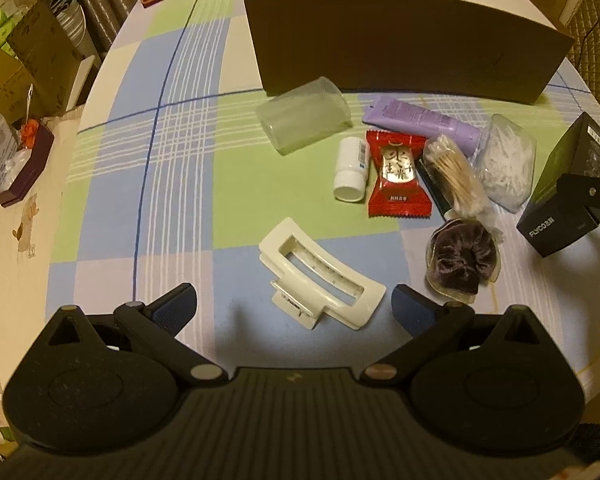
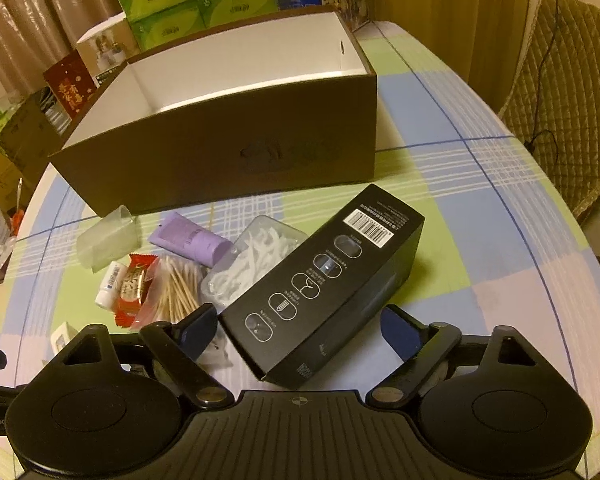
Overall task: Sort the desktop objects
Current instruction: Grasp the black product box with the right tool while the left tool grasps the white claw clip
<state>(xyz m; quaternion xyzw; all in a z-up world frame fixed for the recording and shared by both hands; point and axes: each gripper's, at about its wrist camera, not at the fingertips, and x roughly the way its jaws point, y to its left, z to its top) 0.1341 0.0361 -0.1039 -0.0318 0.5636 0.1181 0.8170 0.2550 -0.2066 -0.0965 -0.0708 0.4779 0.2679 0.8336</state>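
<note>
On the checked tablecloth (image 1: 188, 184), near the table's front edge: a white hair claw (image 1: 320, 284) lying flat, just ahead of the left gripper (image 1: 294, 304). Jaws spread wide, nothing between the pads, claw untouched in the gap's line. Beyond it toward the table's middle, a loose cluster: white pill bottle (image 1: 352, 170) on its side, red snack packet (image 1: 398, 178) touching it, bag of cotton swabs (image 1: 456, 176) overlapping the packet's right side, dark purple scrunchie (image 1: 462, 260) at the bag's near end. Farther back, a clear plastic cup (image 1: 304, 114) tipped over, a lilac tube (image 1: 420, 120) beside it, a clear tub of white floss picks (image 1: 506, 160) at the tube's cap end. At the table's back edge, a brown cardboard box (image 1: 408, 52), open at the top, white inside, nothing visible in it.

Toward the table's right side: a black carton (image 2: 320, 292) lying slantwise, barcode end pointing at the cardboard box, near end sitting between the 2 fingers of the right gripper (image 2: 300, 330). Jaws set wide around the carton; left pad close against its edge, right pad (image 2: 398, 334) standing clear of it, so no grip shown. Carton's far side just beside the tub of floss picks.

Past the table's back edge: green tissue packs (image 2: 196, 0) stacked against a curtain. Off the right edge: a quilted chair back (image 2: 572, 92).
</note>
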